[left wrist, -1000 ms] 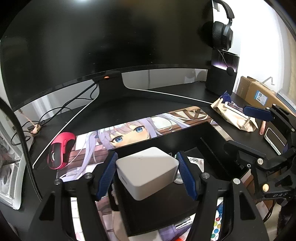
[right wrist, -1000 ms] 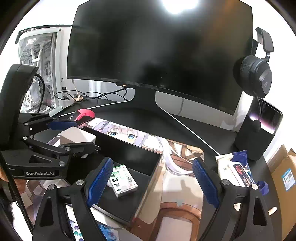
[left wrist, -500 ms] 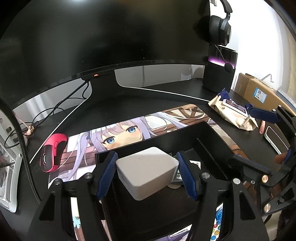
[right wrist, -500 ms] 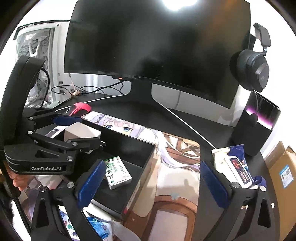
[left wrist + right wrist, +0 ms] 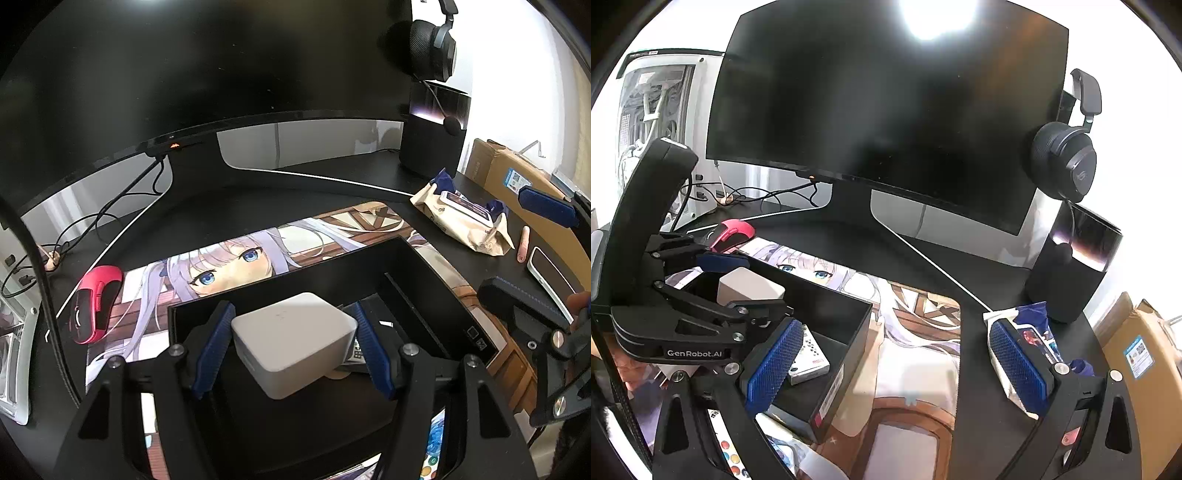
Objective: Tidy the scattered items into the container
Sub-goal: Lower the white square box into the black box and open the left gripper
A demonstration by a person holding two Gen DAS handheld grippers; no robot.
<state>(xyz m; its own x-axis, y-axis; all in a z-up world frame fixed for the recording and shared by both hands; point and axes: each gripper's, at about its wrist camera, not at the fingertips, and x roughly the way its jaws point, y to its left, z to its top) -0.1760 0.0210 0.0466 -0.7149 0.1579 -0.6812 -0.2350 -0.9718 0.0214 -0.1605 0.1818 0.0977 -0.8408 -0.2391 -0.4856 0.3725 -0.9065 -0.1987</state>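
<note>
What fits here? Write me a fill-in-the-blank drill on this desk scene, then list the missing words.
1. The left tongs are shut on a white ____ held over the black box.
2. The computer mouse on the desk mat is ____ in colour.
3. The right tongs are ____, with nothing between their pads.
4. The headset hangs above the black ____ at the right of the monitor.

Missing words: charger; red; open; speaker
</note>
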